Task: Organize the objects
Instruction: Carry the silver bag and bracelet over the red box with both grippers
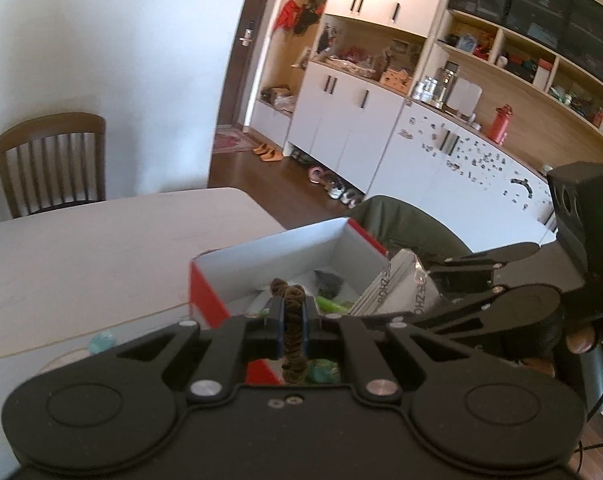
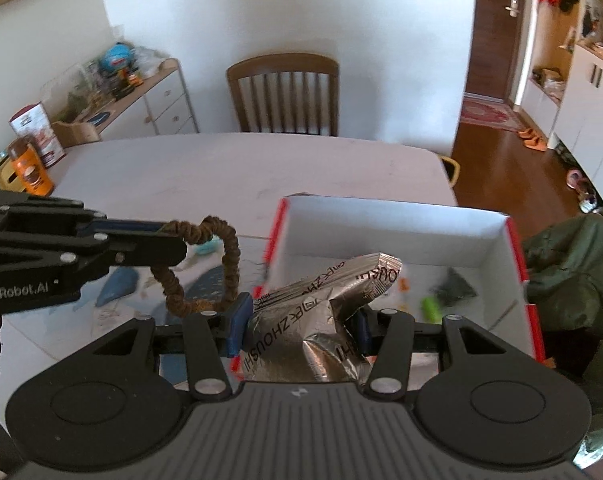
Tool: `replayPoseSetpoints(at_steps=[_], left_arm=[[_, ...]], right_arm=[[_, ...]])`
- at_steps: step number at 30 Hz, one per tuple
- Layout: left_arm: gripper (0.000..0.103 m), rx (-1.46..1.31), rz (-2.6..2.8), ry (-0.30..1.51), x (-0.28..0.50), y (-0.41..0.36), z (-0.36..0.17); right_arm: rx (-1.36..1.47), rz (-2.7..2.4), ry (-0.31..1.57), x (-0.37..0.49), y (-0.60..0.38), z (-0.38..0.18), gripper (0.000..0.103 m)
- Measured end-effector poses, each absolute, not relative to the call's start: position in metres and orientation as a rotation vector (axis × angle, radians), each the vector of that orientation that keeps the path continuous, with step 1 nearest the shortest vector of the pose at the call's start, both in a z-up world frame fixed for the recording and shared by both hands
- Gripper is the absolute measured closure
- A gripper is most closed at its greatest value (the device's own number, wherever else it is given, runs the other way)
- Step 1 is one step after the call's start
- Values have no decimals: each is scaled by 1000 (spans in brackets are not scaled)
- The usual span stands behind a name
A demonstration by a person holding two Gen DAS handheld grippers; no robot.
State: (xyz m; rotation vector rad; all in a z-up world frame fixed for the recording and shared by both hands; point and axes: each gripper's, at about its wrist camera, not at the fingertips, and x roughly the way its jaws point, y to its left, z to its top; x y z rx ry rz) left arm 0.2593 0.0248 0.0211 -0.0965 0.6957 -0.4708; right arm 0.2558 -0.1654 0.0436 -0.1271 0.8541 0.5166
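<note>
My left gripper (image 1: 293,316) is shut on a brown coiled hair tie (image 1: 294,332), held just left of the red and white box (image 1: 261,256). In the right wrist view the same left gripper (image 2: 173,240) comes in from the left with the hair tie (image 2: 205,268) looped below it. My right gripper (image 2: 297,328) is shut on a crinkled silver foil packet (image 2: 325,304) with dark lettering, over the near edge of the box (image 2: 381,212). Small green and dark items (image 2: 445,292) lie inside the box.
The white table (image 2: 221,172) extends behind the box, with a wooden chair (image 2: 283,96) at its far side. An orange bottle (image 2: 31,170) and a tin stand at the left. A green garment (image 2: 569,264) lies right of the box. A teal item (image 1: 101,342) rests on the table.
</note>
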Motion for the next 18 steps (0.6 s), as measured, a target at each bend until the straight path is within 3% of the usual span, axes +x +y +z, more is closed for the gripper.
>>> replayPoseSetpoints(at_steps=[18], left_arm=[[97, -63, -580, 759, 297, -67, -4]], right_arm=[[-79, 378, 891, 318, -256, 16, 54]])
